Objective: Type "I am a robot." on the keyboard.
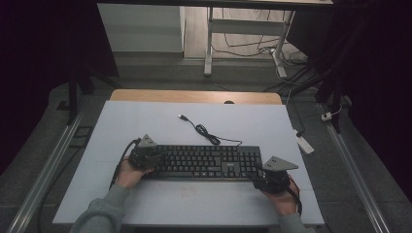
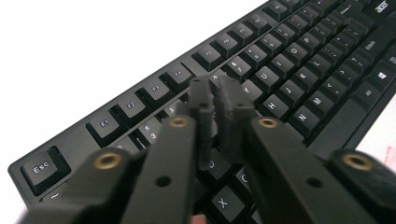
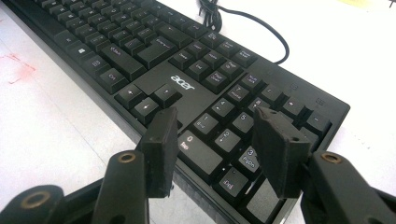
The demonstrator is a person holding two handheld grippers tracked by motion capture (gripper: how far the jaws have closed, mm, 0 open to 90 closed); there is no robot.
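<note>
Nearest the camera, person's grey sleeves enter from the near edge. Left gripper sits over the left end of the black keyboard; in the left gripper view its jaws are clenched together with nothing between them, above the letter keys. Right gripper is at the right end, over the number pad, jaws spread apart and empty. Keyboard lies centre-near on the white table; its cable trails to the far side.
</note>
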